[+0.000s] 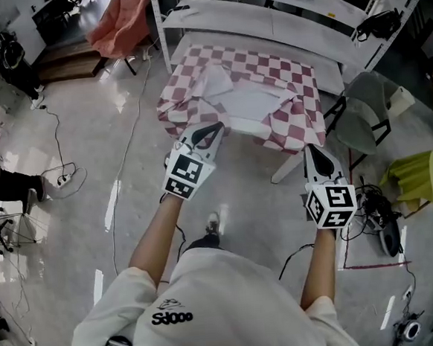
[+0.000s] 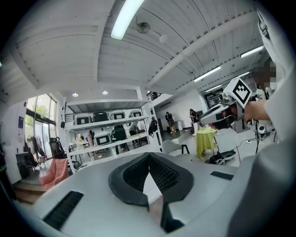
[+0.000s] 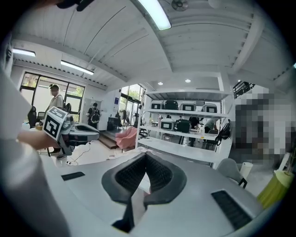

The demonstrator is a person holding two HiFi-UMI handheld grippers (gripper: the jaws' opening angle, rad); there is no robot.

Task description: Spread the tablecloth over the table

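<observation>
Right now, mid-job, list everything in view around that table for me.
tablecloth: one, red-and-white check, bunched on the table, white underside folded up
table: one, white, mid-floor, mostly covered
shelving rack: one, white, directly behind the table
chair: one, grey, right of the table
armchair: one, pink, far side, left of the rack
draped cloth: one, yellow-green, far right
cables: several, black, on the floor at right
bystander: one, dark clothes, far left
left tool: one, white and black, shut on the tablecloth's near edge
right tool: one, white and black, shut on its near right corner
</observation>
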